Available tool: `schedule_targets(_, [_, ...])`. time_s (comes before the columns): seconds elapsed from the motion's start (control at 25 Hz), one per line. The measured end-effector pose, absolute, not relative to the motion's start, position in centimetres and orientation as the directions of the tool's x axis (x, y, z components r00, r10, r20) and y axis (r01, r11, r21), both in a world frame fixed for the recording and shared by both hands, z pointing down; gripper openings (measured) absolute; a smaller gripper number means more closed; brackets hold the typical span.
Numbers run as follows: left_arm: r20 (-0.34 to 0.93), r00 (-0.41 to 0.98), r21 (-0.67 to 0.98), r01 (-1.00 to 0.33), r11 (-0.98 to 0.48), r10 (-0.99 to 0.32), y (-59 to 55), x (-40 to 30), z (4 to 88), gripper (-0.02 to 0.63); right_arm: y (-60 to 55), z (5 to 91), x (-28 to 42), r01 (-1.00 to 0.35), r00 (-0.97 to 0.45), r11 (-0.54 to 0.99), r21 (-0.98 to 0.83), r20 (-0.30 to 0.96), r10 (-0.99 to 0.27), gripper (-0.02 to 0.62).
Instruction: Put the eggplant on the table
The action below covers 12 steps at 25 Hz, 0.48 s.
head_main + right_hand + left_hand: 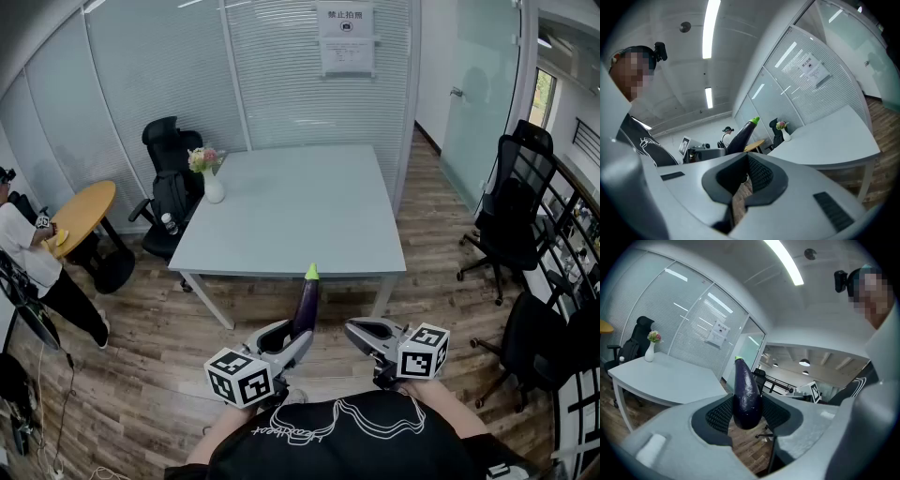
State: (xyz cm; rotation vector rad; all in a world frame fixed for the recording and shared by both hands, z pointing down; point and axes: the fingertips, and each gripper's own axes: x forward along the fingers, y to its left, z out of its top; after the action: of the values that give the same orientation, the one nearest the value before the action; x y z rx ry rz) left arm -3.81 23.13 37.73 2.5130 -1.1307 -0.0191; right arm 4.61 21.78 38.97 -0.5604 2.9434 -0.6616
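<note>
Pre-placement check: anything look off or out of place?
Nothing stands out. The eggplant stands roughly upright, stem up, clamped in the left gripper, short of the table, which bears a flower vase at its far left corner.

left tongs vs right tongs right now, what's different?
Load: the left tongs grip the eggplant, which stands with its green tip up. The right tongs hold nothing.
Jaws: the left tongs' jaws stand wide on the eggplant, while the right tongs' jaws are close together.
Shared: both are held side by side in front of the person, short of the grey table.
</note>
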Motion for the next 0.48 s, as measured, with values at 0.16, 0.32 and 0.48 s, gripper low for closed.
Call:
schedule_targets(0.16, [0.145, 0.671, 0.345, -0.723, -0.599, -0.727, 22.7, -3.5, 37.7, 0.199, 21.4, 38.9, 4.9, -0.336, -0.93, 0.84, -0.426, 0.008, -0.368, 0.008])
schedule_targets(0.32, [0.147, 0.675, 0.353, -0.719, -0.599, -0.723, 22.1, -3.1, 38.1, 0.199, 20.9, 39.2, 5.4, -0.343, -0.927, 0.836, -0.429, 0.014, -0.374, 0.009])
schedule_targets(0.48, [0.147, 0.679, 0.353, -0.716, -0.603, -0.719, 21.7, -2.5, 37.9, 0.199, 20.6, 39.1, 5.9, -0.345, -0.926, 0.834, -0.431, 0.011, -0.377, 0.009])
